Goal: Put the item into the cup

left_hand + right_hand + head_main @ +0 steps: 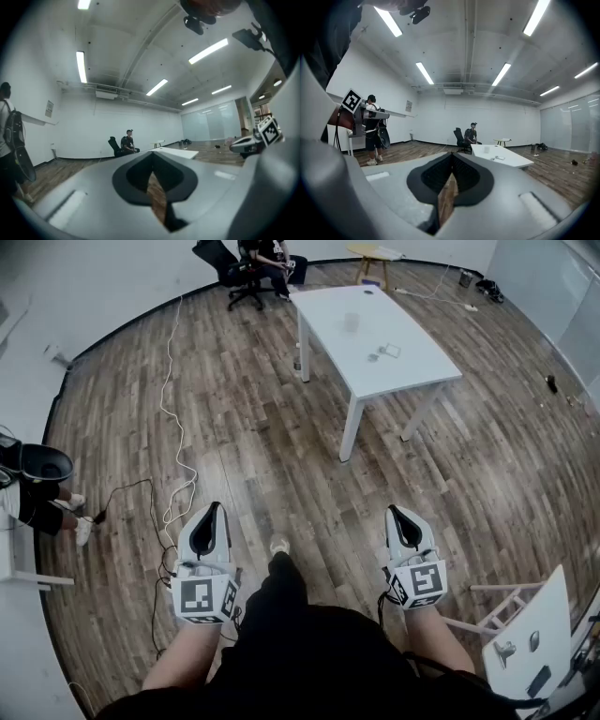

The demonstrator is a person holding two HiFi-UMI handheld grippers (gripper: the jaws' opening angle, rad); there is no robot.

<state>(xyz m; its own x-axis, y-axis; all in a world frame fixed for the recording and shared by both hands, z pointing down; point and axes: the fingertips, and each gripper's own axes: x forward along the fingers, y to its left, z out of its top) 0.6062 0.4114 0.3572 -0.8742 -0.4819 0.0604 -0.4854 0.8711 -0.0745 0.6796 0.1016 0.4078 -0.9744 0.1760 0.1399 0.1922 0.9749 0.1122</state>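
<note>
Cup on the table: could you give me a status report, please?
Left gripper, right gripper shut, empty. Cup on table, far ahead. Bare floor between.

We hold both grippers out ahead of us, side by side and well apart, pointing forward. Our left gripper sits about level, its jaws closed tip to tip with nothing between them (its own view shows only floor through the slit below). Our right gripper is likewise closed and empty, perhaps tipped slightly downward. Bare forearms run back from the marker cubes.
</note>
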